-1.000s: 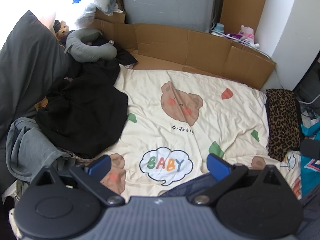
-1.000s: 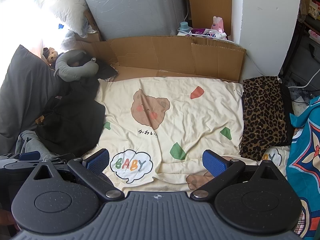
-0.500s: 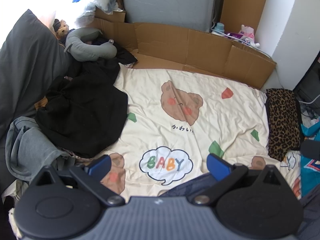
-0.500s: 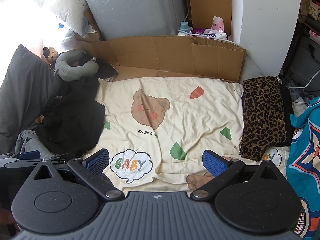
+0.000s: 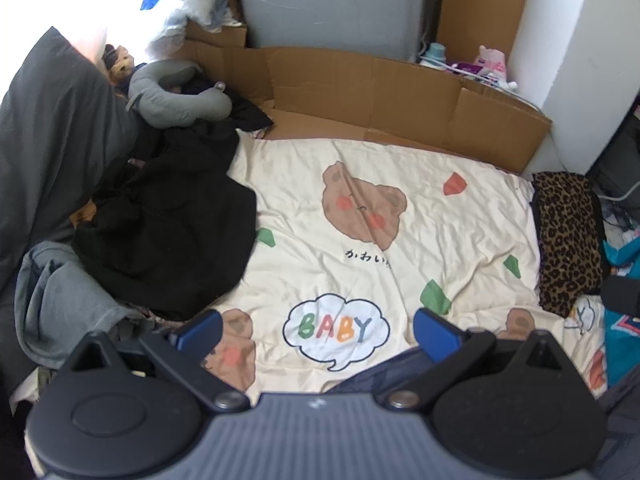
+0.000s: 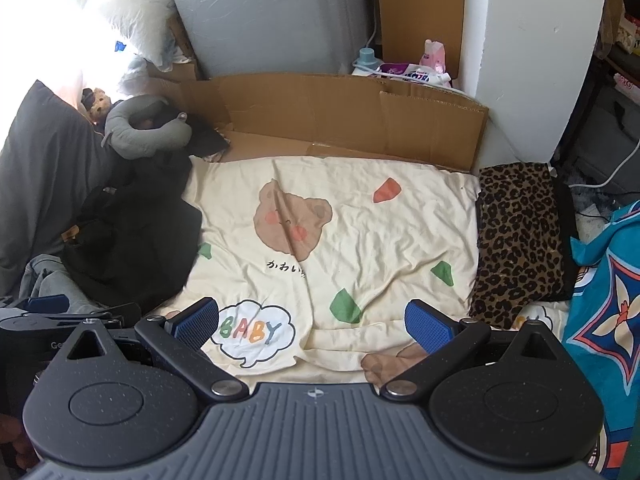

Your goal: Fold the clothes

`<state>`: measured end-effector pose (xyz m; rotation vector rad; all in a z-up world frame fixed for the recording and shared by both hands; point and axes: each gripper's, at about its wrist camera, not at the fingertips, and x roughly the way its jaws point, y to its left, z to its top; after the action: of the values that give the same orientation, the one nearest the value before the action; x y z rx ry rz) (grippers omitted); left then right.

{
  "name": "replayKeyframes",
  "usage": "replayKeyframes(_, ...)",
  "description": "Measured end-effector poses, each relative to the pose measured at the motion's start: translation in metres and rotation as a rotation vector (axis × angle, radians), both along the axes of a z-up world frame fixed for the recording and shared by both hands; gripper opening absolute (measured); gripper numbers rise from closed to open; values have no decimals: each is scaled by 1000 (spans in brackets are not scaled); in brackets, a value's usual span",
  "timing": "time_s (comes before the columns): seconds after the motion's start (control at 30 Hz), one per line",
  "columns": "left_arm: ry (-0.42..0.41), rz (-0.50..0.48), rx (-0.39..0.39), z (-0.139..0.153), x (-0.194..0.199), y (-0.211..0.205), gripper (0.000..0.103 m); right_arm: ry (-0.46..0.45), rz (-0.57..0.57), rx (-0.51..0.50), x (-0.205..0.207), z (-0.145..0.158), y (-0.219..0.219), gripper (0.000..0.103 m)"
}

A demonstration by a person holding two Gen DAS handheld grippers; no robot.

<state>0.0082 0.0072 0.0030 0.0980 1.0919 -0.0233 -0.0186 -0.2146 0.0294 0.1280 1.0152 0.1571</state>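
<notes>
- Both grippers hung above the near edge of the bed holding nothing: the left gripper had its blue pads spread wide apart, and the right gripper was spread just as wide.
- Across the bed lay a cream bear-print sheet, wrinkled, with its middle bare of clothes.
- At its left edge, a black garment lay heaped and crumpled, partly overlapping the sheet. It looked soft, limp and fairly bulky, likely to sag and drag when lifted; a hem or shoulder edge would give a surer hold than the bunched middle, though no such edge could be made out in the dark folds.
- Beside that heap, nearer the camera, a grey garment was bunched too; it seemed a lighter, floppy knit.
- At the right edge, a leopard-print garment lay as a flat, tidy rectangle, already looking folded.
- Whether folding was under way or about to start on the left-hand heap, these views could not settle.
- Behind the heap rested a grey neck pillow, no part of the job.
</notes>
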Motion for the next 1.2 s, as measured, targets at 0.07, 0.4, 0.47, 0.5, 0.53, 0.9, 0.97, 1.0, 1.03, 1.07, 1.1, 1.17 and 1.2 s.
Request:
replayKeyframes(0.07,-3,10,-15,3,4,4,102,0,-3,-9,1,1,0,102)
replayKeyframes(0.4,-60,36,-49,29,23,18,102,-39,-23,11,2,14,-7,102)
replayKeyframes(0.47,-67,27,-45,34,27,18,102,-49,-29,12,4,18,-8,102)
replayKeyframes(0.5,-67,23,-45,36,28,18,102,-53,-30,14,5,21,-8,102)
replayKeyframes(0.53,-63,16,-48,37,29,18,102,-57,-28,15,5,22,-8,102)
replayKeyframes(0.9,-43,0,-39,37,36,34,102,-81,-27,14,14,30,-3,102)
replayKeyframes(0.97,-40,3,-39,36,38,41,102,-78,-25,17,15,28,-1,102)
replayKeyframes(1.0,-39,4,-40,35,39,44,102,-74,-24,22,17,26,1,102)
replayKeyframes(1.03,-41,4,-42,36,40,48,102,-69,-23,29,18,23,2,102)
replayKeyframes(1.07,-49,5,-46,37,41,53,102,-63,-23,35,19,20,3,102)
replayKeyframes(1.1,-58,7,-43,37,41,57,102,-58,-24,40,20,17,5,102)
replayKeyframes(1.17,-69,6,-34,38,44,66,102,-53,-25,50,23,12,8,102)
replayKeyframes(1.2,-70,9,-34,38,46,71,102,-54,-21,55,23,10,10,102)
